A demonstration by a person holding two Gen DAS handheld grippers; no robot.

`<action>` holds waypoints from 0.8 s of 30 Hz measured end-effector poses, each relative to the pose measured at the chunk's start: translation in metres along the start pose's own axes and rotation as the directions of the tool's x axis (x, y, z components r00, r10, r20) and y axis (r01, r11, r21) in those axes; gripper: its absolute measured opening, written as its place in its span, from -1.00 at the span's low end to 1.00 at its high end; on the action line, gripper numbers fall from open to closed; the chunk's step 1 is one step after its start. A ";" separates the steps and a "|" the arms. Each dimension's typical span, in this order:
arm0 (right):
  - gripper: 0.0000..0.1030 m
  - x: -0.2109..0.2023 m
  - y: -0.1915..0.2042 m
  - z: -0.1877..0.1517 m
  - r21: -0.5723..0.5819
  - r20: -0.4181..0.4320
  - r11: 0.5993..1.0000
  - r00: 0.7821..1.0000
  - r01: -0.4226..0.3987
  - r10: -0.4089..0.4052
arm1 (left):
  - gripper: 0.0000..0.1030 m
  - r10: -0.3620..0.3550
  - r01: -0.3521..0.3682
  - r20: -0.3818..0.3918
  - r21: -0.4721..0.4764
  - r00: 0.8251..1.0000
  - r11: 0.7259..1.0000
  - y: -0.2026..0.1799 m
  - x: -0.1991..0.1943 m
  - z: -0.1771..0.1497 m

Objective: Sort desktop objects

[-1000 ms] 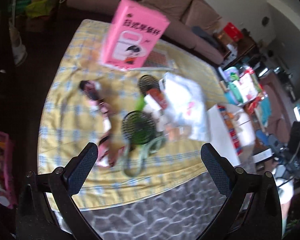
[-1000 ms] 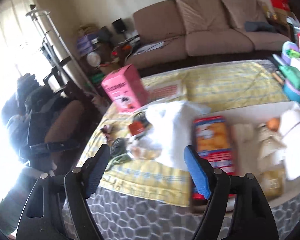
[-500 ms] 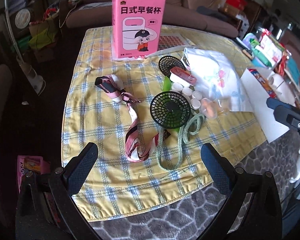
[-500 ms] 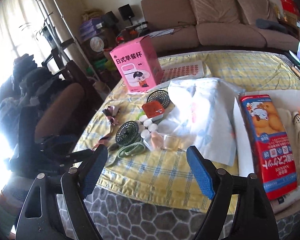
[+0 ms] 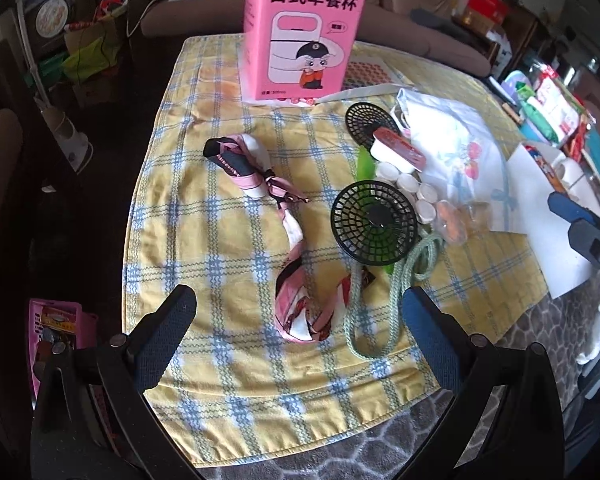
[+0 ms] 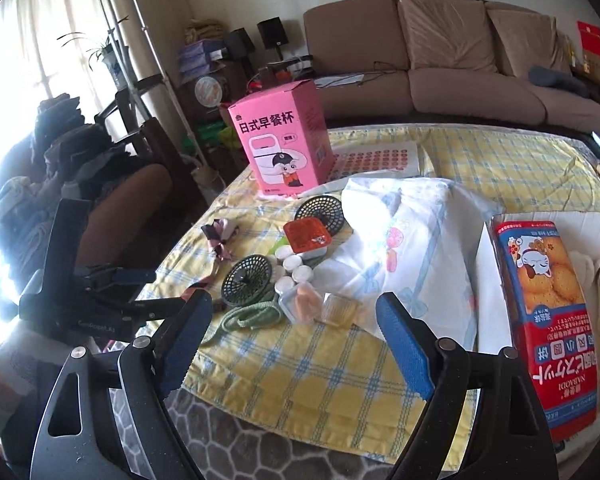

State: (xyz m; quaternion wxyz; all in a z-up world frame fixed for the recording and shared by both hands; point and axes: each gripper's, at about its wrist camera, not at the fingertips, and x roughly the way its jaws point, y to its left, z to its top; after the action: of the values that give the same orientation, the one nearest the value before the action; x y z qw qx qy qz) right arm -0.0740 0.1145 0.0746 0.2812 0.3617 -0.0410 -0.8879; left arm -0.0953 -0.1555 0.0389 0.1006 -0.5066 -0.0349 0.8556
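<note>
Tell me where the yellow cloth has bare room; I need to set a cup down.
Free: the near strip of the cloth in front of the pink scarf, the patch left of it, and the far right corner beyond the white bag. Crowded: the middle, around the black mesh basket, green cord and small white lids.

My left wrist camera looks steeply down from the near edge of the yellow checked cloth (image 5: 228, 248), facing the pink box (image 5: 304, 32) at the far end. My right wrist camera sits lower and further right, looking across at that pink box (image 6: 284, 140). Both views share the cloth's cluttered middle.
</note>
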 end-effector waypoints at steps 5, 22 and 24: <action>0.66 0.005 -0.002 -0.004 0.015 -0.025 1.000 1.000 0.006 -0.006 | 0.99 0.007 -0.007 -0.001 -0.014 1.000 1.000 0.001 0.002 0.000; 0.67 -0.059 -0.007 -0.079 0.054 -0.049 0.987 0.988 0.151 -0.149 | 0.99 -0.006 0.016 0.066 -0.155 0.998 0.988 -0.074 -0.028 -0.087; 0.67 -0.071 -0.022 -0.084 0.050 -0.072 0.978 0.977 0.203 -0.199 | 0.99 0.010 0.000 0.057 -0.158 0.998 0.987 -0.082 -0.027 -0.092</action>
State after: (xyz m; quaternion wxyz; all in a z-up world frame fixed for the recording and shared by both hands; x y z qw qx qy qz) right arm 0.0128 0.1816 0.0505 0.1810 0.4013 -0.0200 -0.8977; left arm 0.0091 -0.0847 0.0310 0.0569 -0.4883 -0.1043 0.8646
